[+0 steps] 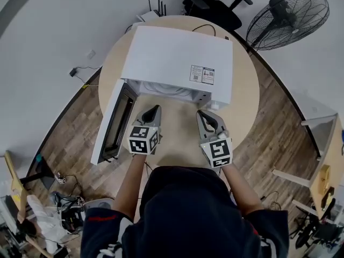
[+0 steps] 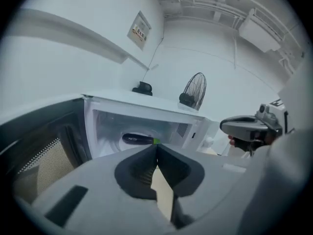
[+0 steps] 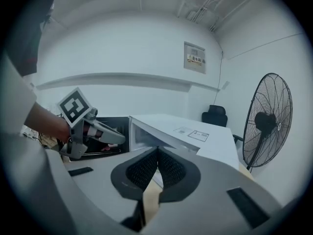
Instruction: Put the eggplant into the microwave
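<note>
The left tool (image 2: 156,148) is held with its jaws pressed together and nothing between them; the right tool (image 3: 157,150) is likewise closed and empty. Both are held over the round worktop (image 1: 180,141), before the microwave (image 1: 180,58), whose door (image 1: 113,125) is swung open. The eggplant (image 2: 138,139) is seen lying inside the microwave's chamber.

Right tongs (image 3: 157,153) sitting pinched together, holding nothing, pointing at white microwave (image 3: 195,142). Left tongs (image 3: 117,139) hovering by open door (image 3: 120,125). Fan (image 3: 269,121) standing off right.
</note>
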